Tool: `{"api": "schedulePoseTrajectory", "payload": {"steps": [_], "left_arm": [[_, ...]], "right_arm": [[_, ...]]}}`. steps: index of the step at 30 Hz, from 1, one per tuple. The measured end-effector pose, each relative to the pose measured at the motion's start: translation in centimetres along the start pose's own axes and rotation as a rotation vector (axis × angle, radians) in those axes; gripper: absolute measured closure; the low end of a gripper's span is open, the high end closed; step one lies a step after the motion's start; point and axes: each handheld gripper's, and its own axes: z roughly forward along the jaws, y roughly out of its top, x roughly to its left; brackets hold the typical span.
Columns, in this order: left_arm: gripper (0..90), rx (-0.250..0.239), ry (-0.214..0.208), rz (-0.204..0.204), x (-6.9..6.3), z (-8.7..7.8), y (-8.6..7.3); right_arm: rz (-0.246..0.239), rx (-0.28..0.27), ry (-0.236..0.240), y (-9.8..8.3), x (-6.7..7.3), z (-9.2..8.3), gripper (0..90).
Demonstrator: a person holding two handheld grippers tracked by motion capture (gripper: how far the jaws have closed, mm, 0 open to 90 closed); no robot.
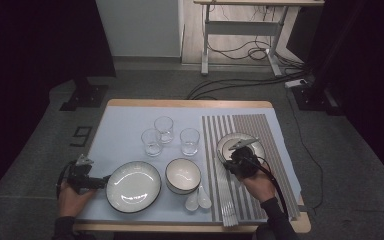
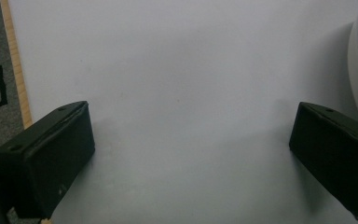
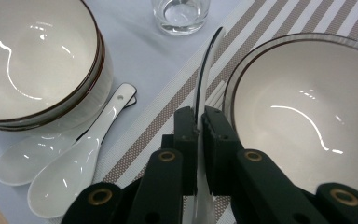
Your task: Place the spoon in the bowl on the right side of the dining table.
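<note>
My right gripper [image 3: 199, 122] is shut on a white ceramic spoon [image 3: 206, 70], gripped edge-on with its thin rim rising between the jaws. It hovers just left of a white dark-rimmed bowl [image 3: 303, 107] that stands on the striped placemat [image 3: 177, 93]. In the high view this gripper [image 1: 241, 150] is over that bowl [image 1: 225, 142]. My left gripper [image 2: 191, 135] is open with only bare table between its jaws. It rests at the table's left front [image 1: 102, 181], pointing at a large white plate [image 1: 133, 186].
A stack of bowls [image 1: 183, 175] stands mid-table, with two white spoons [image 1: 198, 199] in front of it. Three clear glasses [image 1: 164, 127] stand behind. Pale sticks [image 1: 227, 200] lie along the striped placemat's [image 1: 265, 130] left side. The wooden table edge [image 2: 14, 70] is close to the left gripper.
</note>
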Motion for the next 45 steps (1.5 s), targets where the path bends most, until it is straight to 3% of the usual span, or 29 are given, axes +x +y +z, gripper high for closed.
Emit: {"api": "schedulePoseTrajectory", "payload": {"steps": [5,25,45], "left_arm": [[0.0,0.0,0.0,0.0,0.0,0.0,0.0],[0.0,-0.001,-0.001,0.0,0.0,0.0,0.0],[0.0,-0.002,0.0,-0.002,0.0,0.0,0.0]], "right_arm": [[0.012,-0.006,0.001,0.5,-0.6,-0.2,84.5],[0.026,-0.011,-0.071,2.6,-2.9,-0.4,84.5],[0.053,-0.004,-0.136,3.7,-5.3,1.3,84.6]]}}
